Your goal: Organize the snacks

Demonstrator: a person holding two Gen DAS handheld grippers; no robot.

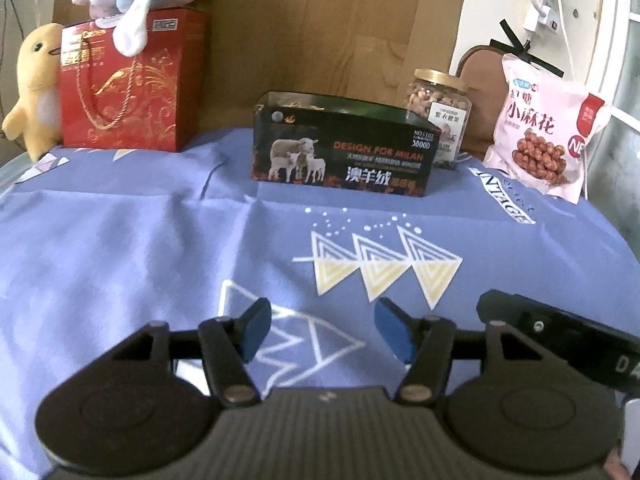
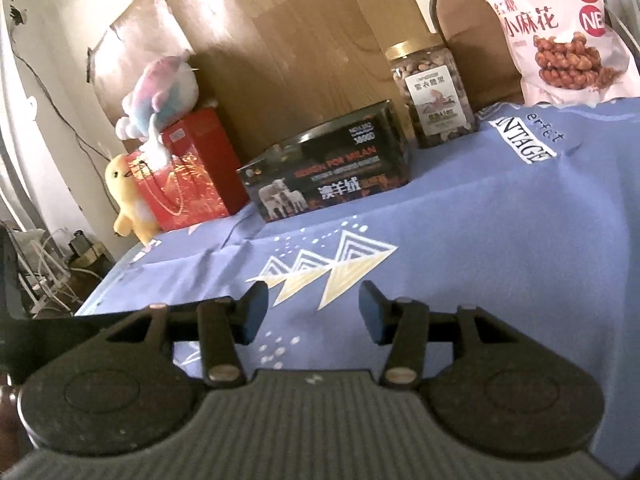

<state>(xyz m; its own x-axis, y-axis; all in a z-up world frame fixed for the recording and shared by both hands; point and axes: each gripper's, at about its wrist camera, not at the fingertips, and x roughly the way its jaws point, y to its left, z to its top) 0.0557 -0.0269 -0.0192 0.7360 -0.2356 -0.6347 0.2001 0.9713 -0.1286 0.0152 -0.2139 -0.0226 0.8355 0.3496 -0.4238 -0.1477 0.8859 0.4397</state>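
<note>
Snacks (pink bag (image 1: 546, 128), nut jar (image 1: 438, 112)) await; left gripper (image 1: 322, 330) and right gripper (image 2: 312, 312) gape empty, so the approach comes next.

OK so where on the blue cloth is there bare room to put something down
The wide front of the blue cloth, between the grippers and the black box, is bare. The back edge is crowded: red gift bag, box, nut jar, pink snack bag.

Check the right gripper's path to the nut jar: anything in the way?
Nothing visible. Only bare blue cloth lies between the open right gripper and the nut jar. The black box sits left of that line, the pink snack bag right.
</note>
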